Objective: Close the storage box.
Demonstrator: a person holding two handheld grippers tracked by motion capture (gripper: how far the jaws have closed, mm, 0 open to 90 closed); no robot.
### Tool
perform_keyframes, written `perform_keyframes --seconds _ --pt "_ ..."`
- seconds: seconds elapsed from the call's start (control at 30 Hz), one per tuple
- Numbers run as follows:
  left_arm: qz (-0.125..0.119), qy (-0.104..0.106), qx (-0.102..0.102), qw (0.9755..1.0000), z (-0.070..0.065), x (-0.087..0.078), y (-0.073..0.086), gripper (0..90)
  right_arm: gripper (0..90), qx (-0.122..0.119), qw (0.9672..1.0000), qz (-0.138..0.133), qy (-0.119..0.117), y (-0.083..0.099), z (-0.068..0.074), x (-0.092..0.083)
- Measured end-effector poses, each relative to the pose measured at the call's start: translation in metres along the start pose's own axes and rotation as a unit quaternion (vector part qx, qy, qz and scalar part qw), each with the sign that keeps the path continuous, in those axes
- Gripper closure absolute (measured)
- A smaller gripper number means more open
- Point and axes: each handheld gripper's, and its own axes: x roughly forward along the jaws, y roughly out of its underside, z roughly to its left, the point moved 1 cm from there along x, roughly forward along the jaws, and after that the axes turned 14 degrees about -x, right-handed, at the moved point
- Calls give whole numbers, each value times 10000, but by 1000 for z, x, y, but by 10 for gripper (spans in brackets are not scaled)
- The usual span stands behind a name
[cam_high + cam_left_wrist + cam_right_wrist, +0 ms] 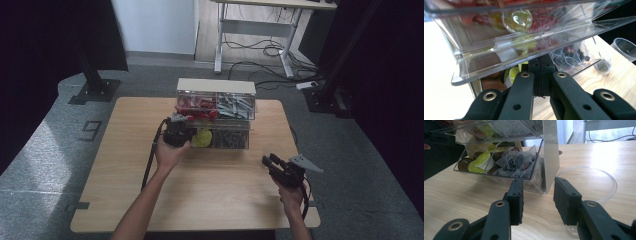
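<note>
Left gripper (181,131) sits at the clear organizer (216,114), jaws together under its raised lid flap (524,53). Right gripper (537,200), jaws apart and empty, faces the tea-bag compartment (517,165) straight ahead; the plastic cup (596,183) lies just right.

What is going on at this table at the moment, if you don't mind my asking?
A person holds a claw in each hand at a wooden table. The left claw, shut, is at the front of a clear plastic organizer, under its raised lid flap, near the yellow-green capsules and tea bags in the lower tray. The right claw is open, with nothing between its pads, above the table by a clear plastic cup.
</note>
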Motion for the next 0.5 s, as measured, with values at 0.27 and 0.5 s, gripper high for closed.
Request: perform_keyframes --seconds 0.27,0.5 --pt "39 -3 -58 10000 3 2 8 900 594 -14 10000 51 -71 3 5 1" --pt "70 -3 -78 9999 5 4 12 900 593 -19 9999 87 -111 6 8 1"
